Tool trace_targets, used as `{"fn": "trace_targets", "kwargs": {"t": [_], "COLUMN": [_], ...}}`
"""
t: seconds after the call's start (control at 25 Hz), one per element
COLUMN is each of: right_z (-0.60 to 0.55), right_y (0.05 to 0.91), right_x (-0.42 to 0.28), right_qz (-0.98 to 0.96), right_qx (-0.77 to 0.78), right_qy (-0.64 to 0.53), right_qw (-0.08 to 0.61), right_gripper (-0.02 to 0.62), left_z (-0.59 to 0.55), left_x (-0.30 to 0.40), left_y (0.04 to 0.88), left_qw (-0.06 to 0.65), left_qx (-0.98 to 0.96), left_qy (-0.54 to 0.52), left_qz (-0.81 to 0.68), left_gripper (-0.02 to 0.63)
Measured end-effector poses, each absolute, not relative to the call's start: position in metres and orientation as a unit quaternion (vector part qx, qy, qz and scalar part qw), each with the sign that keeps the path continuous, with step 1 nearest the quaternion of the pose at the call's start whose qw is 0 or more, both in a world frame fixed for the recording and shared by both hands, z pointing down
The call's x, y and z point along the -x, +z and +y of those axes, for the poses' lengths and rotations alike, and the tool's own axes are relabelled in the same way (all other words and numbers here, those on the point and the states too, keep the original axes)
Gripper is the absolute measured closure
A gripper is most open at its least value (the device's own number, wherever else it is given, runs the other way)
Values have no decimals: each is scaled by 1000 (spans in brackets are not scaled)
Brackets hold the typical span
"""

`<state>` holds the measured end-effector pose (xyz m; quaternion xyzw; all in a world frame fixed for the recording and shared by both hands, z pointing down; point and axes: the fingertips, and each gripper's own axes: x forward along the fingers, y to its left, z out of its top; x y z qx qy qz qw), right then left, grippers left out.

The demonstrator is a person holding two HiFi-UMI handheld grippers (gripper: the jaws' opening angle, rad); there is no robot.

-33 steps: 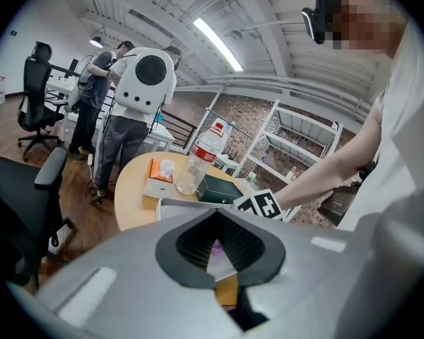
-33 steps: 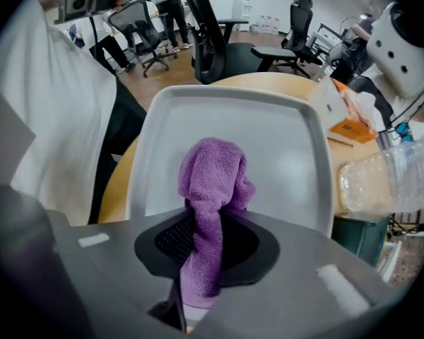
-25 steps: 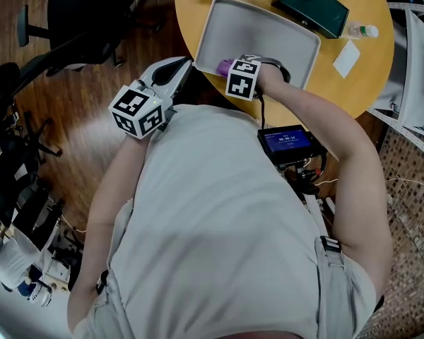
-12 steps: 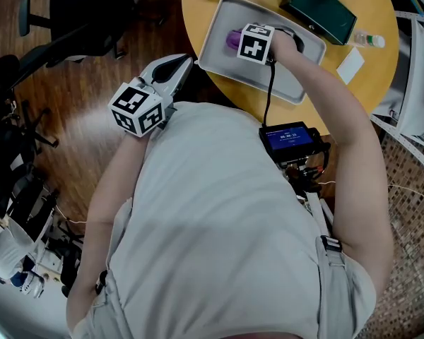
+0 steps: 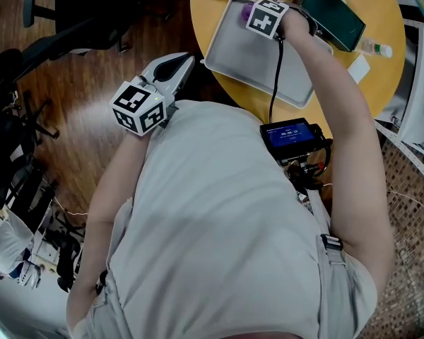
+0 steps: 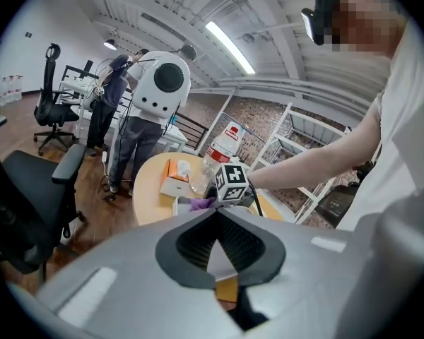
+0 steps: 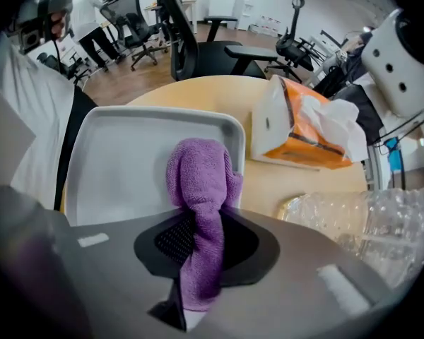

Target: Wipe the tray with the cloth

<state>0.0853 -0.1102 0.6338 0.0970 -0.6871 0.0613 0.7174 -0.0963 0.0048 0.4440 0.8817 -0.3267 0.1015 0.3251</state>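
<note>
At the far corner of the tray, the right claw points down and pinches the fuzzy purple cloth, bunched on the grey floor. Most of the long tray lies back toward the person, so I think the wipe goes that way. The left claw is pressed together, empty, off the table.

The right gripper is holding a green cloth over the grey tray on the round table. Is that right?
Almost, but the colour is wrong. The cloth is purple, not green. The right gripper view shows it pinched in the right gripper, hanging over the grey tray on the round table.
</note>
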Motion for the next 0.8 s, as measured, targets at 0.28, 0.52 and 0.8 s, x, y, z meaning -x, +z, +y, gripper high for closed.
{"fn": "trace_targets", "kwargs": {"t": [0.28,0.52,0.8], "right_z": [-105,-50,13], "right_y": [635,642,646], "right_x": [-76,-35,10], "right_qz": [-679,-698,-723], "right_qx": [-138,-86,-21], "right_qy": [42,75,115], "right_qw": [720,707,681], "right_gripper": [522,522,520], "left_z": [4,4,3], "left_x": [96,96,96], "left_y": [443,444,445], "left_qw": [321,320,321], "left_qx": [-885,-886,-886], "left_qy": [99,95,92], "left_qz": [-323,-322,-321], "left_gripper": [606,606,606]}}
